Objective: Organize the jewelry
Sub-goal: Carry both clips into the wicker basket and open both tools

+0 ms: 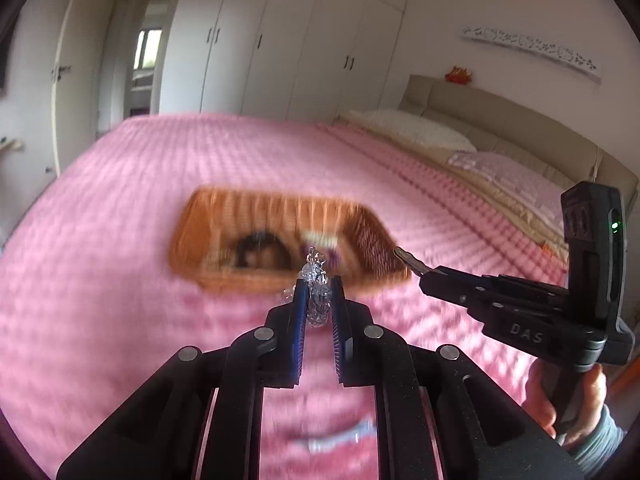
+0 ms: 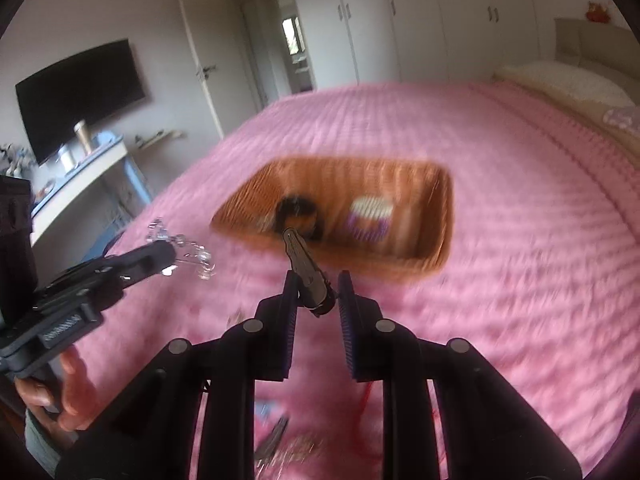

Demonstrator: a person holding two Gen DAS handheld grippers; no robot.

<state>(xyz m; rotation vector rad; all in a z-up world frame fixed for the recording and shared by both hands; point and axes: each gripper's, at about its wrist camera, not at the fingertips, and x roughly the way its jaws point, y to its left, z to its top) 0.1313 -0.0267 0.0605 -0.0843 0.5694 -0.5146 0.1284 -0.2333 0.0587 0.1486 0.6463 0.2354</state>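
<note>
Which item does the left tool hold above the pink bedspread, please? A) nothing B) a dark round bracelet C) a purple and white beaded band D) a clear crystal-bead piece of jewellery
D: the left tool pinches a clear crystal-bead piece of jewellery between its pads, short of the woven wicker basket.

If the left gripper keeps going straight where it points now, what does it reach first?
Likely the wicker basket on the pink bedspread: the left gripper, shut on a clear beaded piece, points at its near rim. Motion blur leaves depth uncertain.
</note>
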